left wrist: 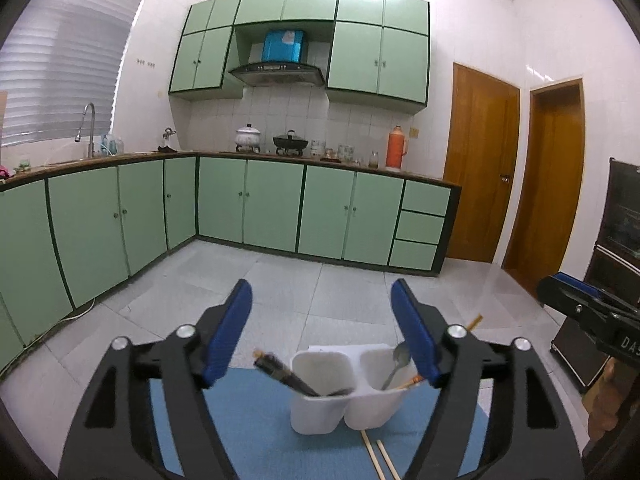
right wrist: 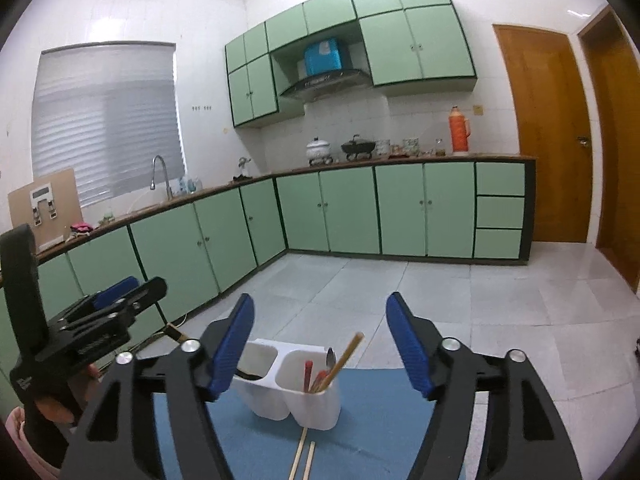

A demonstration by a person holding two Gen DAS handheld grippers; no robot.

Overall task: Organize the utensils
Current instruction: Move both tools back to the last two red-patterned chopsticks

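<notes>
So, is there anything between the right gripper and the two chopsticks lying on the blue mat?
Nothing visible. The right gripper is open above the mat, and the chopsticks lie bare in front of the white holder, their near ends out of frame.

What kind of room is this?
A home kitchen, most likely: green cabinets run under a counter holding pots, a range hood hangs above, and a sink tap stands by the window.
</notes>
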